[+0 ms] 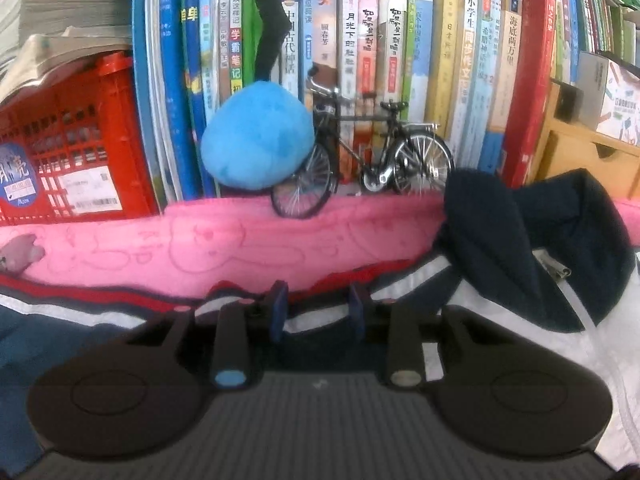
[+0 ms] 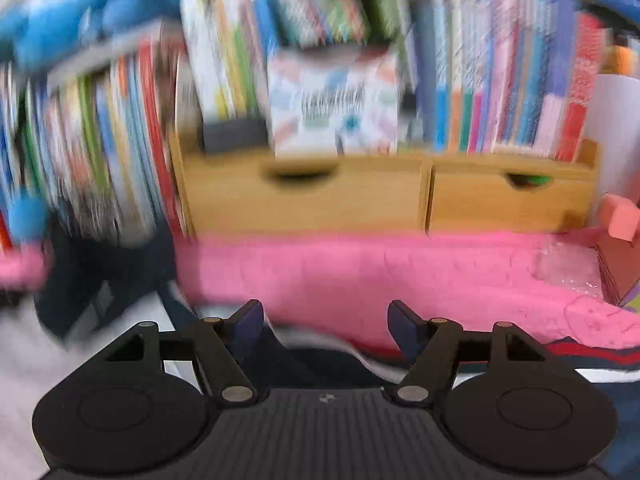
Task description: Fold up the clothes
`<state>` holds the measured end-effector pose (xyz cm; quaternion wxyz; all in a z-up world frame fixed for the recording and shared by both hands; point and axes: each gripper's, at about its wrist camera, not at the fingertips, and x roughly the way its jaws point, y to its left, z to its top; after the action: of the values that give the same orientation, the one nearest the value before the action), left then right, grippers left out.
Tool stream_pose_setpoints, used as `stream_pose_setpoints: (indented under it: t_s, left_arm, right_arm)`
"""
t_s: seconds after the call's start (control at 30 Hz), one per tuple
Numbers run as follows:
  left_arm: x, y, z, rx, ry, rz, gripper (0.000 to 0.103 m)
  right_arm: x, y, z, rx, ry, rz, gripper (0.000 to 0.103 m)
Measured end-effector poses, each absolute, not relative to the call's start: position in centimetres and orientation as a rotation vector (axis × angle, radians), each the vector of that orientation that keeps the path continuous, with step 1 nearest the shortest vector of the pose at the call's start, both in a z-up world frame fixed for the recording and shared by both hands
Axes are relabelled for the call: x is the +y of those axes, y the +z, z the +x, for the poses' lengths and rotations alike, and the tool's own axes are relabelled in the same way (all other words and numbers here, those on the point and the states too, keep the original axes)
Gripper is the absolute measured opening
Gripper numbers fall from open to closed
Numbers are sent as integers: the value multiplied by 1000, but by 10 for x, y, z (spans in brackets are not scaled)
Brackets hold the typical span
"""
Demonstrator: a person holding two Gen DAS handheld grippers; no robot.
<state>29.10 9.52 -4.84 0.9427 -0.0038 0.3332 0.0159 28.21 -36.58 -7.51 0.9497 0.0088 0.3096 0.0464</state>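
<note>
A white jacket (image 1: 500, 344) with a navy collar (image 1: 520, 232), a zip and red and navy stripes lies on a pink blanket (image 1: 240, 240). In the left wrist view my left gripper (image 1: 317, 307) sits low over the striped edge of the jacket. Its jaws stand a narrow gap apart, with navy and white cloth showing between the tips, and I see no pinch. The right wrist view is blurred. My right gripper (image 2: 326, 322) is wide open above a navy and white fold of the jacket (image 2: 320, 348), nothing gripped.
Behind the blanket runs a wall of upright books (image 1: 400, 40). A blue plush ball (image 1: 258, 136), a model bicycle (image 1: 360, 152) and a red crate (image 1: 72, 140) stand against them. A wooden drawer box (image 2: 360, 196) and a pink block (image 2: 620, 216) sit to the right.
</note>
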Motion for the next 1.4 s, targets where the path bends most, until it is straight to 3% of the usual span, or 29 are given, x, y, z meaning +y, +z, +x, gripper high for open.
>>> stream_pose_setpoints:
  t_s: [0.07,0.1,0.13,0.17,0.23,0.33,0.4,0.53,0.6,0.7,0.77,0.87,1.1,1.2,1.23,1.27,1.4]
  left_arm:
    - [95,-48,291,679,31,-8,33]
    - [95,-49,291,678,31,-6,33]
    - [94,-49,291,678,32,-4,33]
    - [94,-49,291,678,33,-3,33]
    - [95,-49,291,677,32,-5,33]
    - [95,-50,291,677,33,-6,33]
    - [94,-50,291,677,34,-4,33]
    - [95,-51,291,675,31,-2,33]
    - [101,-51,285,661,9,-47,32]
    - [100,-33,251,623,-18,-83,31]
    - [89,-18,212,596,-97,-69,33]
    - [66,-10,162,608,-176,0,41]
    - [72,-42,129,653,-68,133,42]
    - [96,-44,130,655,73,157,43]
    - [103,-43,127,656,101,154,42]
    - [107,-41,122,655,126,152,41]
    - [101,-16,73,584,78,68,40]
  right_arm:
    - [-359,-82,287,695,163,-19,88]
    - [-353,-85,287,699,186,-42,87]
    - [-347,-88,288,695,179,-68,79]
    - [-344,-88,288,681,152,-72,50]
    - [-341,-86,288,661,100,-57,9]
    - [-344,-87,294,648,66,-57,8]
    - [-357,-88,302,651,-28,-58,1]
    - [-407,-81,316,685,-293,-2,3]
    - [-408,-67,295,657,-161,79,11]
    - [-382,-44,254,613,83,110,25]
    - [-352,-34,227,615,233,83,45]
    - [-305,-34,187,653,437,56,63]
    - [-258,-68,137,765,538,-51,66]
    - [-282,-72,124,728,405,-131,69]
    - [-294,-76,122,718,334,-152,79]
    - [-303,-76,119,702,202,-194,81]
    - [-315,-65,77,538,-181,-359,75]
